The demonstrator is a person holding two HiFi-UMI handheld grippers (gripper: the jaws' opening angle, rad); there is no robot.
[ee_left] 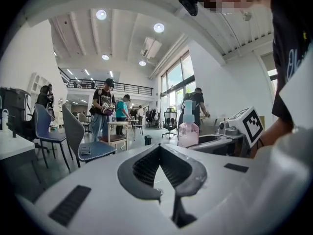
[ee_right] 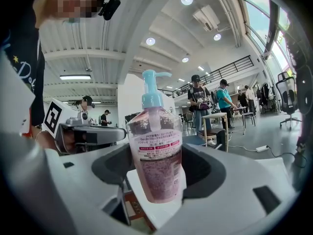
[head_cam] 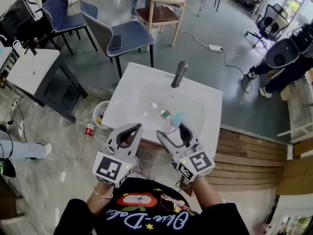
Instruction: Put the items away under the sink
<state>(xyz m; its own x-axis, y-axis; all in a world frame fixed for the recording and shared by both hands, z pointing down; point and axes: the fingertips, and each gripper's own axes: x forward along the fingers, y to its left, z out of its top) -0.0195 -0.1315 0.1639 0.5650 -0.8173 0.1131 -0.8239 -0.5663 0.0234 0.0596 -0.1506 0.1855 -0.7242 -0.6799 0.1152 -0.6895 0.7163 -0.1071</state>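
Sink (head_cam: 132, 84), white and square, fills the middle of the head view, with a dark faucet (head_cam: 179, 74) at its far edge. Over its near part the right gripper (head_cam: 173, 132) holds a pump bottle (head_cam: 171, 125) of pink liquid with a teal pump head (head_cam: 177, 117). Just beside it, the left gripper (head_cam: 135, 128) has its jaws drawn together. To the sink's left a small round basket (head_cam: 100, 114) stands on the floor (head_cam: 49, 146). Farther back a blue chair (head_cam: 129, 35) carries a dark phone (head_cam: 116, 42).

Left gripper view: the two jaws meet at their tips, and nothing lies in the hollow between their ribbed pads (ee_left: 145, 168). Beyond them, to the right, the bottle stands in the other gripper. People (ee_left: 103, 106) stand among chairs in the hall behind.

Right gripper view: the jaws are closed on the bottle's lower body, one on each side. The bottle stands upright between them, its printed label (ee_right: 157, 146) facing the camera and its pump head on top. The sink's white edge shows below it. The left gripper is at the left, near but apart.
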